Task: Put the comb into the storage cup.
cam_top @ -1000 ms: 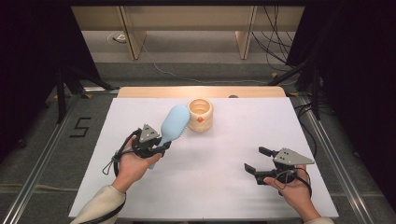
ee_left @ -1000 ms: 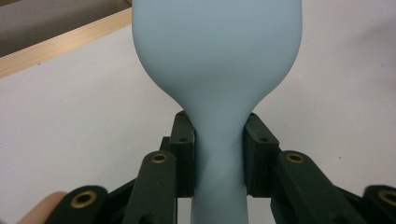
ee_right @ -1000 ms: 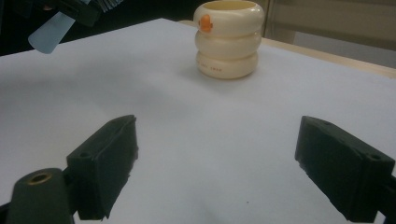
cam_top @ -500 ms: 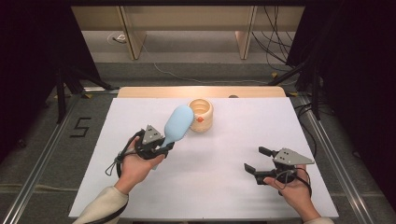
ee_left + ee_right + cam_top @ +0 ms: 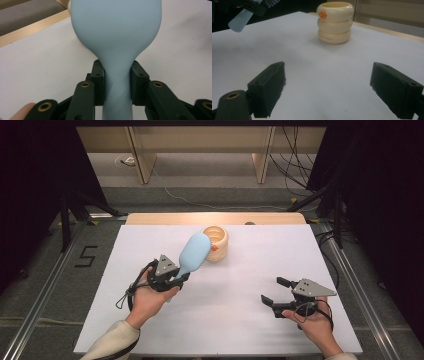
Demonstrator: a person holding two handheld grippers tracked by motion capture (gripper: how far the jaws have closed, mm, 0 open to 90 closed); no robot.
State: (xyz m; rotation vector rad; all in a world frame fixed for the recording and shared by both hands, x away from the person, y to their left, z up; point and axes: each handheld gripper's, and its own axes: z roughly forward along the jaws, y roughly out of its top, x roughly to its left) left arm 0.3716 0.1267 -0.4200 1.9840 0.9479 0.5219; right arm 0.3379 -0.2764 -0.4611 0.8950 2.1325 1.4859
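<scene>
Now, near edge of table (image 5: 235, 335): right gripper (image 5: 276, 291) held low by right corner, jaws spread wide, nothing between. Left gripper (image 5: 181, 278) raised at left side, jaws clamped on neck of blue brush (image 5: 192, 254). Brush long axis aimed up and away toward cream cup (image 5: 218, 241) near far edge, head overlapping cup rim. Left hand judged far nearer to cup.

Bare white tabletop (image 5: 324, 82) between and ahead of the right gripper's fingers (image 5: 270, 82); sole obstacle: cream ringed cup (image 5: 335, 22), well beyond them.
</scene>
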